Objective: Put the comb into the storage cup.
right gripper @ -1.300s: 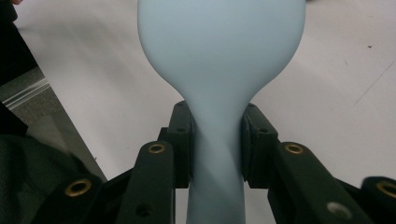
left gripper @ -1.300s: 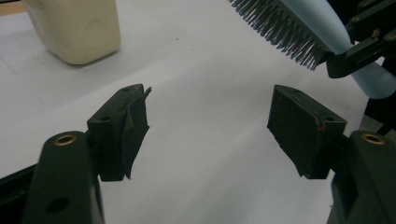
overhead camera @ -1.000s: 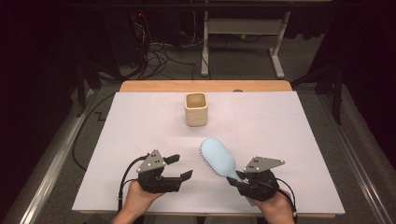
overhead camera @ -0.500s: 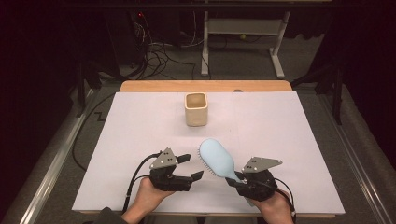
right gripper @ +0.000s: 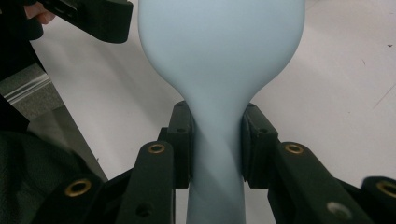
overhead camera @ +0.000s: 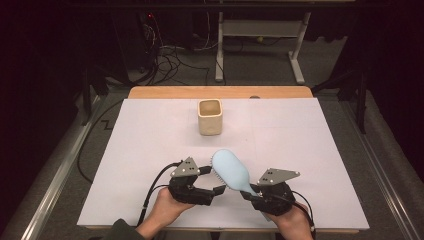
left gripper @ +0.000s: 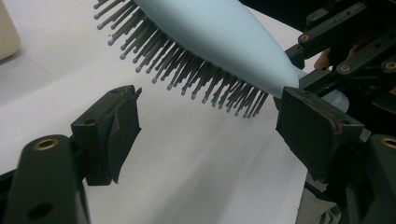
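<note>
A light blue hairbrush [overhead camera: 231, 169] is held above the white table, its back up and its bristles [left gripper: 196, 70] pointing down. My right gripper [overhead camera: 248, 192] is shut on the brush's handle [right gripper: 215, 154], with a pad on each side of the neck. Just left of the brush head, my left gripper [overhead camera: 212, 181] is open; its jaws have just been opening. In the left gripper view nothing lies between its jaws [left gripper: 210, 116], and the bristles hang just beyond them. A beige cup [overhead camera: 209, 116] stands upright at the back middle.
White paper [overhead camera: 140, 150] covers the table, with a wooden strip [overhead camera: 220, 92] along the far edge. The cup's side shows at the left edge of the left gripper view [left gripper: 7, 28]. Cables and a desk frame lie on the dark floor beyond.
My left gripper has moved right, toward the brush head, and its jaws have spread wider. The right gripper and the brush have stayed put.
</note>
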Motion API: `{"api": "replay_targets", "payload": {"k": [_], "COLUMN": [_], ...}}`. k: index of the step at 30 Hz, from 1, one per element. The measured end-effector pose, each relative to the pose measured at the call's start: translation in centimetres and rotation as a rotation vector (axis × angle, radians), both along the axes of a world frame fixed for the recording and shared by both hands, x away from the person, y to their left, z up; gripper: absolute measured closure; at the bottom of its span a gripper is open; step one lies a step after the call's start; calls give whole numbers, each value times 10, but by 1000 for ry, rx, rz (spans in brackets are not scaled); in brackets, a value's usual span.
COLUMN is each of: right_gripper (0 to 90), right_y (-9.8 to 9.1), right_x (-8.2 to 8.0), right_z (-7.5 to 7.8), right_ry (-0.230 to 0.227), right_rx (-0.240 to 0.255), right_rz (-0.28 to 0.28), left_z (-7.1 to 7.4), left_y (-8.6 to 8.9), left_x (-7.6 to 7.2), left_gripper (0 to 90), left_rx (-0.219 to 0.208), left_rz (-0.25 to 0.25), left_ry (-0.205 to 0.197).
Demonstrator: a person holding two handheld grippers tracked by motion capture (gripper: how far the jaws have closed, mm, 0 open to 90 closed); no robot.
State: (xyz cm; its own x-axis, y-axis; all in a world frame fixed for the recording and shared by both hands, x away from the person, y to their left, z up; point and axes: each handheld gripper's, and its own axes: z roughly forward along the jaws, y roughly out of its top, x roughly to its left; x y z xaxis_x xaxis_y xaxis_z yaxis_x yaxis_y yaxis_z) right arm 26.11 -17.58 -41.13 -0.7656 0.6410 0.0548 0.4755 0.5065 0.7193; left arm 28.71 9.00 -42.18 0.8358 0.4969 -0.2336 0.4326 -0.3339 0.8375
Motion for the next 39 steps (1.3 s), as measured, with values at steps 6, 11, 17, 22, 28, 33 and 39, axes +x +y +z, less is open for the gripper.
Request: {"api": "replay_targets", "payload": {"k": [6, 11, 17, 22, 28, 33, 39], "right_gripper": [705, 705, 705, 705, 705, 706, 705], "right_y": [3, 5, 7, 11, 19, 21, 24], "right_x": [0, 0, 0, -1, -4, -4, -5], "right_z": [0, 0, 0, 0, 0, 0, 0], "right_ry": [-1, -10, -10, -18, -29, -31, -44], "right_rx": [-2, -7, -2, 1, -12, -11, -17], "right_rz": [6, 10, 9, 23, 46, 48, 48], "left_z": [2, 2, 3, 3, 3, 3, 8], "left_y": [-4, -7, -8, -12, -20, -22, -22], "left_x": [1, 2, 4, 6, 5, 6, 6], "left_gripper": [220, 206, 195, 176, 176, 185, 230], "left_rx": [-26, -32, -58, -70, -57, -54, -49], "left_rz": [-9, -11, -13, -20, -12, -9, -16], "left_ry": [11, 17, 37, 61, 60, 69, 75]}}
